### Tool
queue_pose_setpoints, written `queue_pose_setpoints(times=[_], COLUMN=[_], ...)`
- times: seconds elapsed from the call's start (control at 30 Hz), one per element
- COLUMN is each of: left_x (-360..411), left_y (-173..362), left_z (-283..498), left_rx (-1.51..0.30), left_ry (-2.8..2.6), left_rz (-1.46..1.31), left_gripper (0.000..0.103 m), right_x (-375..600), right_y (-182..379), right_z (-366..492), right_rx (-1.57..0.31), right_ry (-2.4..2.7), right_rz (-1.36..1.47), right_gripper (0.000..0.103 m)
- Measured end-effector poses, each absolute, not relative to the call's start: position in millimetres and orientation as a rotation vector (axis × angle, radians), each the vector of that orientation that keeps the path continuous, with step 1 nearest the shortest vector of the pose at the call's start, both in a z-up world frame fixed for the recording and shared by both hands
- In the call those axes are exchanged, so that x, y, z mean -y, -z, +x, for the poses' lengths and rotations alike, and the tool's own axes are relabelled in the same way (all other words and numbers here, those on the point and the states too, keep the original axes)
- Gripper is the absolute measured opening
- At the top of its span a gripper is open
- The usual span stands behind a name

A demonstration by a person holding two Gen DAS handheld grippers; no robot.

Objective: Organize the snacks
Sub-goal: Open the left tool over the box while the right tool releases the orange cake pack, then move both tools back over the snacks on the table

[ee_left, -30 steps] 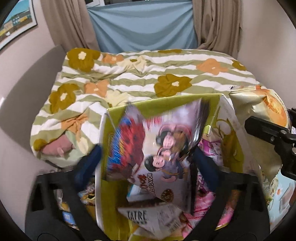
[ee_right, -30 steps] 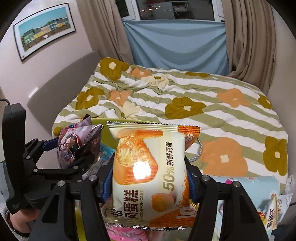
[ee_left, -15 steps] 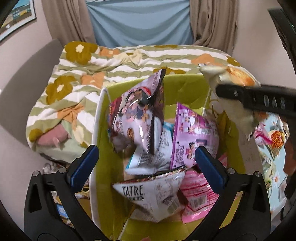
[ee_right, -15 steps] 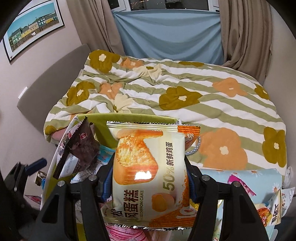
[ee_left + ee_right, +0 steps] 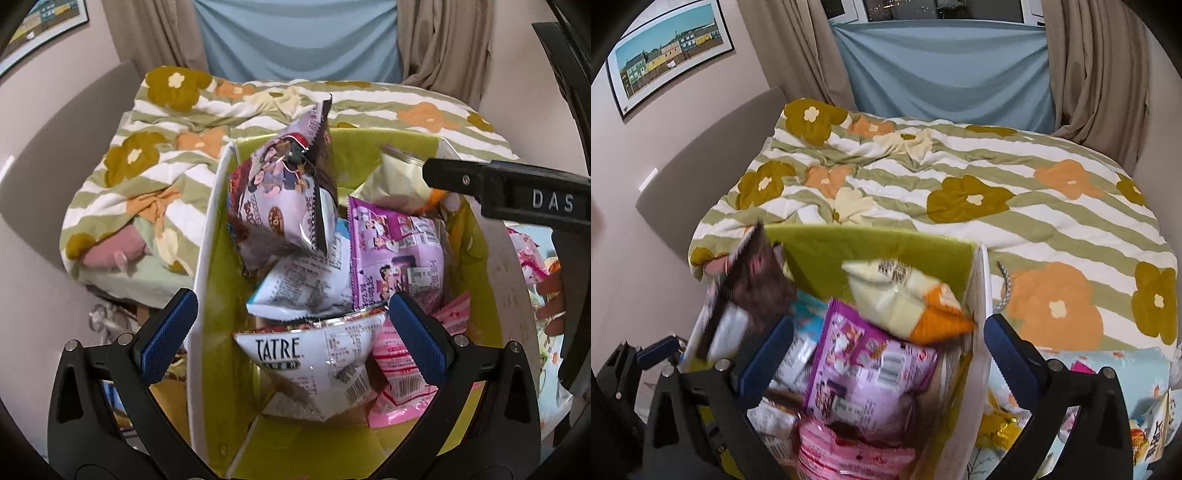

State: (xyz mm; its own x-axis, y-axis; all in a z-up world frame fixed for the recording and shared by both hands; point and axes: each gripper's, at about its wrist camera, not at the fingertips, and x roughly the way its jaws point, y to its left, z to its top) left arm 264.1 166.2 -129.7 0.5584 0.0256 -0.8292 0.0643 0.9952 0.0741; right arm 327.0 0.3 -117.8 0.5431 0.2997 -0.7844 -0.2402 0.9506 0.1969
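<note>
A green box with a white rim (image 5: 207, 236) holds several snack bags. A cartoon bag (image 5: 284, 199) leans at its left, with a purple bag (image 5: 395, 251), a white TATRE bag (image 5: 314, 362) and a pink bag (image 5: 402, 380) beside it. The cream and orange cake bag (image 5: 905, 299) lies loose at the back of the box (image 5: 871, 251); it also shows in the left wrist view (image 5: 395, 184). My left gripper (image 5: 291, 339) is open and empty above the box. My right gripper (image 5: 886, 354) is open and empty over the box.
A striped floral quilt (image 5: 997, 192) covers the bed behind the box. More snack bags (image 5: 1152, 439) lie on a light blue cloth to the right. A grey headboard (image 5: 713, 147) and wall stand to the left. Curtains (image 5: 942, 74) hang at the back.
My right gripper opened and let go of the cake bag, which dropped into the back of the box. My left gripper, open since releasing the cartoon bag, stays above the box.
</note>
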Motion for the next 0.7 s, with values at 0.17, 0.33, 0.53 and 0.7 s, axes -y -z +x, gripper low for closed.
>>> queue_pose_setpoints(times=[0.17, 0.33, 0.53, 0.7], left_x=[-162.4, -158.4, -147.7, -126.9], left_y=[120.8, 100.9, 74.8, 59.3], left_z=[254.1, 241.2, 222.5, 210.5], left_rx=[-0.966, -0.932, -0.894, -0.878], left_ry=[0.014, 0.008, 0.024, 0.077], left_rz=[0.101, 0.104, 0.112, 0.119], left_gripper=[0.103, 0.103, 0.103, 0.103], right_x=[0.9, 5.7, 17.3, 34.3], right_y=[110.0, 90.2, 61.7, 41.7], right_z=[316.5, 302.4, 276.2, 250.2], right_rx=[-0.944, -0.908, -0.851, -0.818], right_ry=[-0.335, -0.345, -0.343, -0.309], right_rz=[0.059, 0.064, 0.081, 0.085], right_gripper=[0.103, 0.103, 0.103, 0.103])
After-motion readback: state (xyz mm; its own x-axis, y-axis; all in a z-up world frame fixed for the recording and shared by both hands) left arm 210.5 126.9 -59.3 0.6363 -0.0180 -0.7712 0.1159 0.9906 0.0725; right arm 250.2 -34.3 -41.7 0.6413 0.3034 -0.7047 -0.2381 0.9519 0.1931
